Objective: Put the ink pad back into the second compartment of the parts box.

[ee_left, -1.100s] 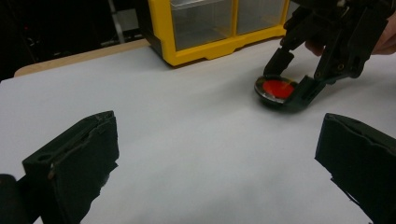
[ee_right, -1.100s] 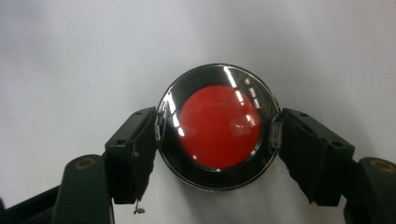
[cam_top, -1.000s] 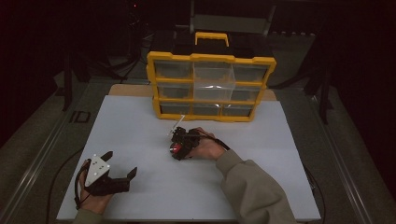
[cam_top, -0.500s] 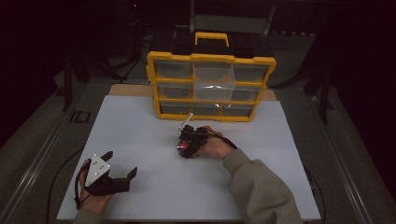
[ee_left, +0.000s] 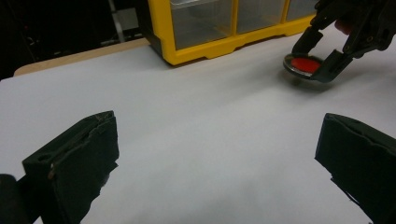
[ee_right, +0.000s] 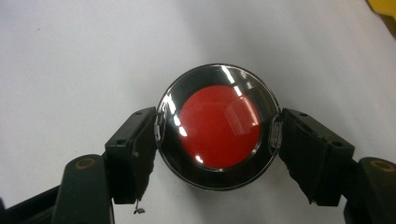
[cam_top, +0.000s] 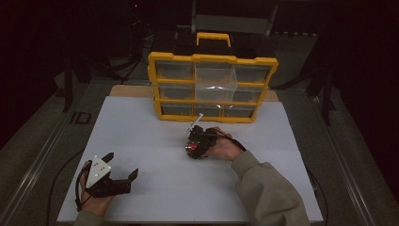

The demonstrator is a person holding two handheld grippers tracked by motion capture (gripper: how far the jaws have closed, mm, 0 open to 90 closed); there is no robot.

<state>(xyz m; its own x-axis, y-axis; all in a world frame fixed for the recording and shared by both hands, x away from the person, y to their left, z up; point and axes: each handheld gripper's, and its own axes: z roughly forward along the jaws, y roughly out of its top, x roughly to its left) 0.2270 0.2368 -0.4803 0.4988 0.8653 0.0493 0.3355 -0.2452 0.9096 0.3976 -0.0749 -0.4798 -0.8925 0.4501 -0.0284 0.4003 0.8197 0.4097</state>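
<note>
A round clear case with a red disc inside (ee_right: 218, 127) sits between the jaws of my right gripper (ee_right: 217, 140), whose pads press on its two sides. That right gripper (cam_top: 194, 147) hovers just above the white sheet (cam_top: 141, 141), in front of the yellow drawer organiser (cam_top: 212, 87). The left gripper view shows the same round case (ee_left: 306, 66) held a little off the sheet. My left gripper (cam_top: 123, 170) rests at the near left of the sheet, open, with nothing between its fingers (ee_left: 74, 158).
The yellow organiser (ee_left: 219, 28) with clear drawers and a carry handle stands at the far edge of the sheet. A wooden board (cam_top: 131, 90) shows beneath the sheet at the back. Dark surroundings flank the table.
My right hand has carried the round case to the right and a little toward the organiser. The left hand has not moved.
</note>
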